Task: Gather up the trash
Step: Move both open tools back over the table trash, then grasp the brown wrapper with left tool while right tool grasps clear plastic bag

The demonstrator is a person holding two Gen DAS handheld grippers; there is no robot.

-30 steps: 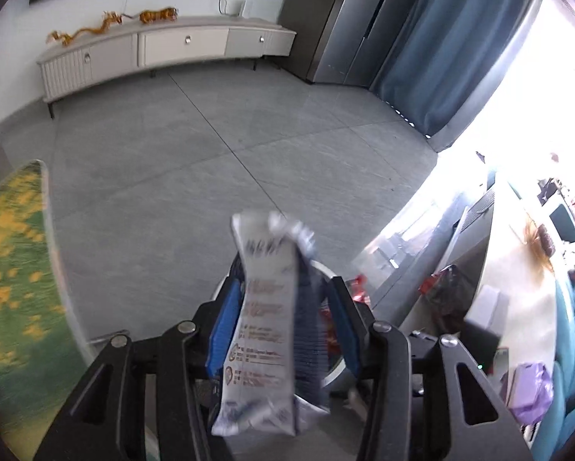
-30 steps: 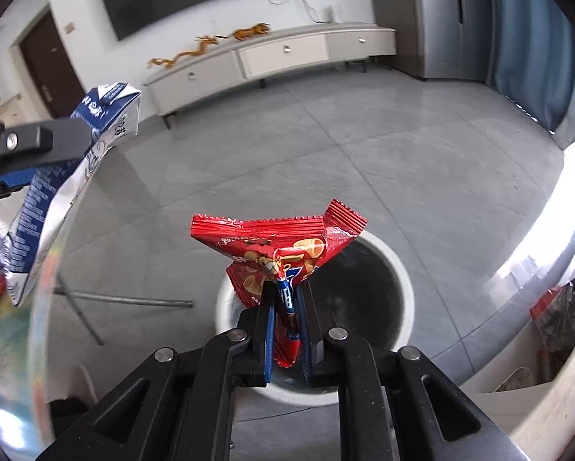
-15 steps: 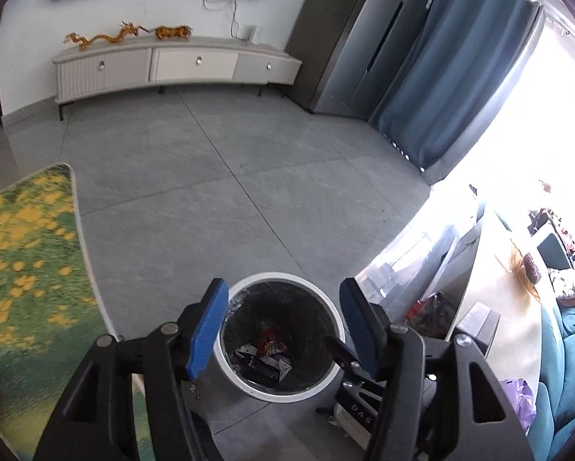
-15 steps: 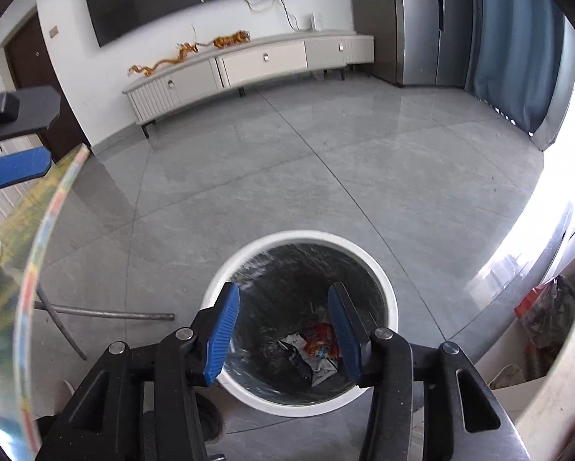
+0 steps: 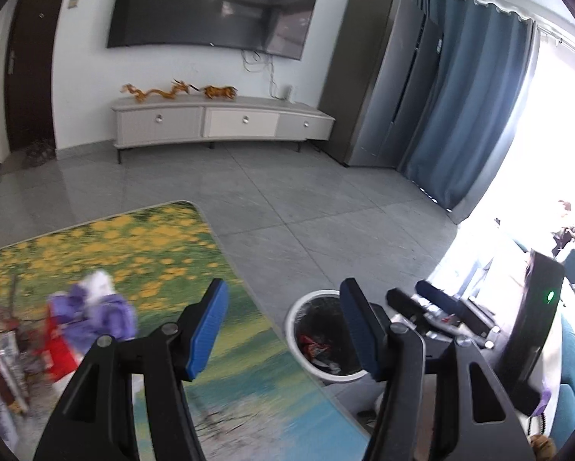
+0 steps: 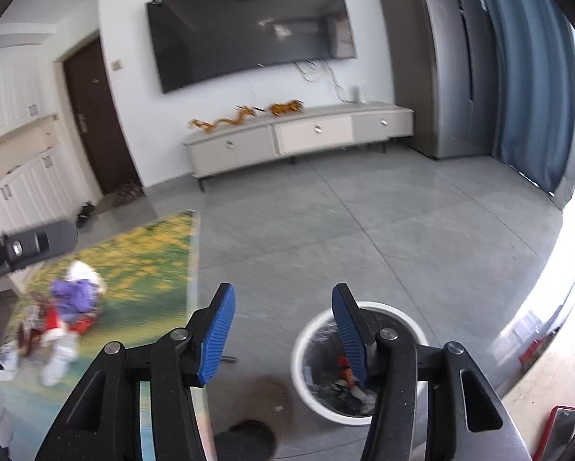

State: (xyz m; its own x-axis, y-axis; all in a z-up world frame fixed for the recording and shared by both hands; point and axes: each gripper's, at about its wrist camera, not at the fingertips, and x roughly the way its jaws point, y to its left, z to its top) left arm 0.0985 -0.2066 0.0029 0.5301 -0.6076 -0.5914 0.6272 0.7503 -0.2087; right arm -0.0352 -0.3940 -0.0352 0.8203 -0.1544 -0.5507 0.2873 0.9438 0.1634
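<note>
Wall television [image 5: 214, 7] above long sideboard [image 5: 222, 125]

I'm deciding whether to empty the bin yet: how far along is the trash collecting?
Done: several wrappers lie in the white trash bin. In hand: nothing; the left gripper and right gripper have just been opening and are empty. Left: a blurred pile of purple and red wrappers sits on the flower-print table.

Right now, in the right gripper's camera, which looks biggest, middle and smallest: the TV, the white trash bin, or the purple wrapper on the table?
1. TV, largest.
2. White trash bin, though it sits nearer the camera.
3. Purple wrapper, smallest and blurred.
</note>
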